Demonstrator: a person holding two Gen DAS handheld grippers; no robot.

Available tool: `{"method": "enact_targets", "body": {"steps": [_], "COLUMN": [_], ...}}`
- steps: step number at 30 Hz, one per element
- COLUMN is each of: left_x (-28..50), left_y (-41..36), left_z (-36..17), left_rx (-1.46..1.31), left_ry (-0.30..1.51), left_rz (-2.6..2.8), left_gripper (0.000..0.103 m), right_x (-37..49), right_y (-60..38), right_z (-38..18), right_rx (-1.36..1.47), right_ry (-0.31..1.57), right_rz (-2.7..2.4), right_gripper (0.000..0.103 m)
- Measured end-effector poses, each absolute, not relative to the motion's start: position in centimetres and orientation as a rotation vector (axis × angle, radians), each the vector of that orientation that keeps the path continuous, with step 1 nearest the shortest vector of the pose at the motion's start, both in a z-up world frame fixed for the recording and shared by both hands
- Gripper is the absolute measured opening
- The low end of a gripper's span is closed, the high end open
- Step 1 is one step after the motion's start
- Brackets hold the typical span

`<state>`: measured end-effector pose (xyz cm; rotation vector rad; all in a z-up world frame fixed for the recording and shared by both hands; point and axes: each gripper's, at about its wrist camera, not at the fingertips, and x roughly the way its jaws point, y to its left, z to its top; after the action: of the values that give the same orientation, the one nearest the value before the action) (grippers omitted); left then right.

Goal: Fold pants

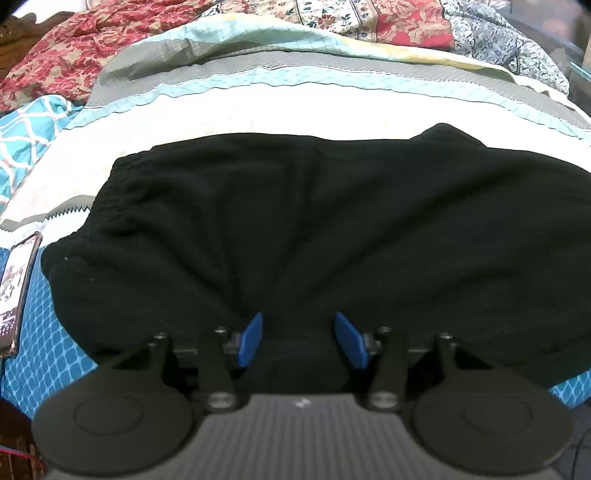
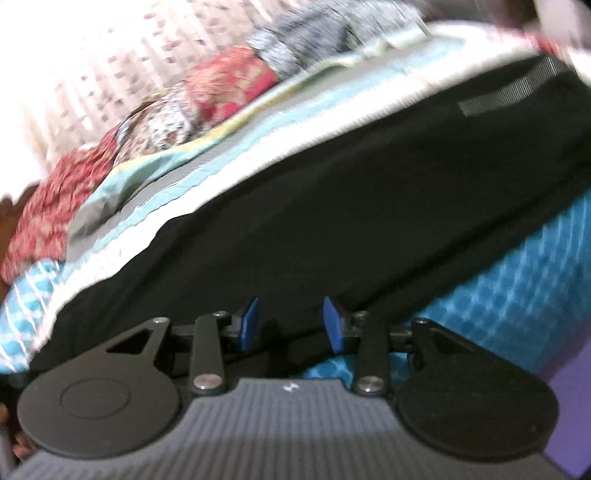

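One bed (image 1: pixel 258 122) fills both views, spread with a white sheet banded in grey and pale blue, and a teal patterned cover along its near edge. One heap of floral quilts (image 1: pixel 369 18) lies across the far side, red at the left and grey-blue at the right. One pair of black pants (image 1: pixel 314 229) lies flat on the near half of the bed, its near edge hanging over the teal cover, with white sheet showing bare beyond its far edge. The right wrist view, tilted and blurred, adds a grey ribbed strip (image 2: pixel 513 94) at the pants' far right end, which the left view does not show. Only the left wrist view shows one phone (image 1: pixel 16 291), lying at the bed's near left edge, apart from the pants. The left gripper (image 1: pixel 299 338) has its blue fingers apart, set at the pants' near edge with black cloth between them. The right gripper (image 2: pixel 290 325) also has its fingers apart at the near edge; black cloth and teal cover show between them.
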<state>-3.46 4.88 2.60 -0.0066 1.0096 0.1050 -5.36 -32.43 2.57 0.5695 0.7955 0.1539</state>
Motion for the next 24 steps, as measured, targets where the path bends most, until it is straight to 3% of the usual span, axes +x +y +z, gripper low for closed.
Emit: {"method": "enact_targets", "body": {"steps": [12, 14, 19, 24], "left_x": [-3.4, -3.4, -3.5, -3.5], "left_y": [4.8, 4.8, 4.7, 5.1], "left_z": [2.7, 2.7, 2.7, 2.6], "left_rx": [-0.007, -0.008, -0.018, -0.054], "left_ry": [1.013, 1.013, 1.013, 1.019], "left_rz": [0.110, 0.110, 0.099, 0.063], "left_gripper": [0.047, 0.047, 0.051, 0.064], "right_x": [-6.7, -6.9, -7.4, -7.2], "right_y": [-33.5, -33.7, -34.0, -33.7], "right_z": [2.7, 2.5, 2.3, 2.6], "right_rx": [0.710, 0.713, 0.741, 0.726], "right_ry": [0.753, 0.742, 0.706, 0.692], "right_rz": [0.172, 0.182, 0.226, 0.248], "right_gripper": [0.044, 0.046, 0.064, 0.074]}}
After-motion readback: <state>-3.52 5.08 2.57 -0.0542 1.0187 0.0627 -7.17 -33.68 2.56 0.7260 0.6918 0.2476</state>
